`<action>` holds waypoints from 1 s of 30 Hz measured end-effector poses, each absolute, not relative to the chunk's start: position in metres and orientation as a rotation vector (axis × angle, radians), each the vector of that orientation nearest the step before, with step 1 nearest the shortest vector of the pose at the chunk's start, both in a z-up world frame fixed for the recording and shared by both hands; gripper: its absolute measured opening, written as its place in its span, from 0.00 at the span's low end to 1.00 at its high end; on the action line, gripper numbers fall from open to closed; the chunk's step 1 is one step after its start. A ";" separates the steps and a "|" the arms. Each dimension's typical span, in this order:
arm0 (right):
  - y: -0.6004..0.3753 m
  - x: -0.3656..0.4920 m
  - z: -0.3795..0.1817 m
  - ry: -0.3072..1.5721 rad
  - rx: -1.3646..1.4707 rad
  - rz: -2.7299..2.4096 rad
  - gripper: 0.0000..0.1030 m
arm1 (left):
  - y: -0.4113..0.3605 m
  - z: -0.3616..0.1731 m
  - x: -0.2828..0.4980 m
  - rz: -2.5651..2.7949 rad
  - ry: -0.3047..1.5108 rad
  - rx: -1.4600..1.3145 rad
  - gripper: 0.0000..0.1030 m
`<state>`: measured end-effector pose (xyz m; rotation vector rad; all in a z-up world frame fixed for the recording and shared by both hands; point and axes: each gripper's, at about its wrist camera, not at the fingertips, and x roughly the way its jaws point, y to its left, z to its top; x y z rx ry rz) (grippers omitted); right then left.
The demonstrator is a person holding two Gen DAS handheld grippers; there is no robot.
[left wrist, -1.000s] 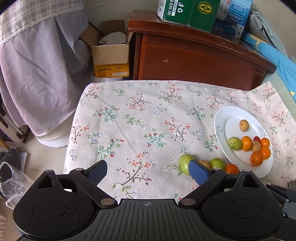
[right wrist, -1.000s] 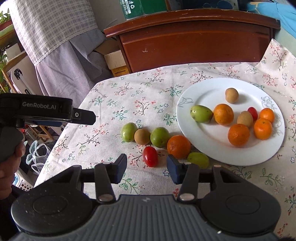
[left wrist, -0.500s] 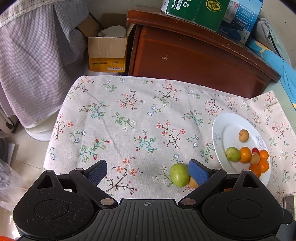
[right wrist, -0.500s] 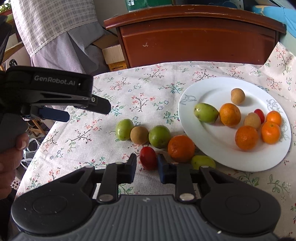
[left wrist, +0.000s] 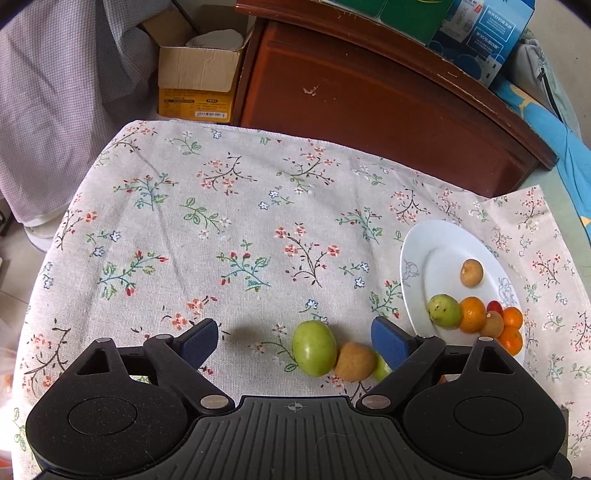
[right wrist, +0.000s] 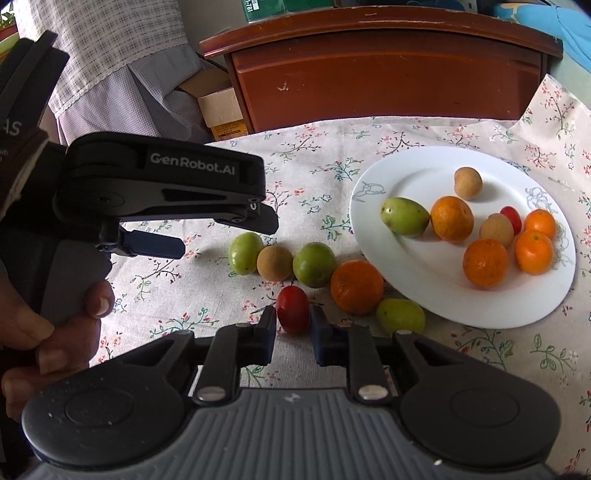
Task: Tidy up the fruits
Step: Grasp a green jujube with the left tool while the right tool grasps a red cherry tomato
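Observation:
In the right wrist view my right gripper (right wrist: 293, 328) is shut on a red cherry tomato (right wrist: 292, 309) on the floral cloth. Beside it lie a green fruit (right wrist: 245, 253), a brown fruit (right wrist: 274, 263), another green fruit (right wrist: 314, 264), an orange (right wrist: 356, 287) and a small green fruit (right wrist: 400, 316). The white plate (right wrist: 424, 302) holds several fruits. My left gripper (left wrist: 293, 339) is open above the cloth, with the green fruit (left wrist: 314, 352) and brown fruit (left wrist: 355, 361) between its fingers; it also shows in the right wrist view (right wrist: 159, 245).
A brown wooden cabinet (left wrist: 388, 107) stands behind the table with boxes (left wrist: 480, 33) on top. A cardboard box (left wrist: 199, 81) and a checked cloth (left wrist: 62, 92) are at the back left. The table's left edge (left wrist: 55, 236) drops to the floor.
My right gripper closed on the cherry tomato. My left gripper moved forward and right toward the row of loose fruits and stayed open.

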<state>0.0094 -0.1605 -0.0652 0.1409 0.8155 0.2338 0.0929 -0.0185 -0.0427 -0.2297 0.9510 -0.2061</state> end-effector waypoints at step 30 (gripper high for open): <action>-0.160 0.009 -0.066 0.815 0.157 0.228 0.19 | -0.018 -0.045 0.084 -0.176 0.936 -0.158 0.62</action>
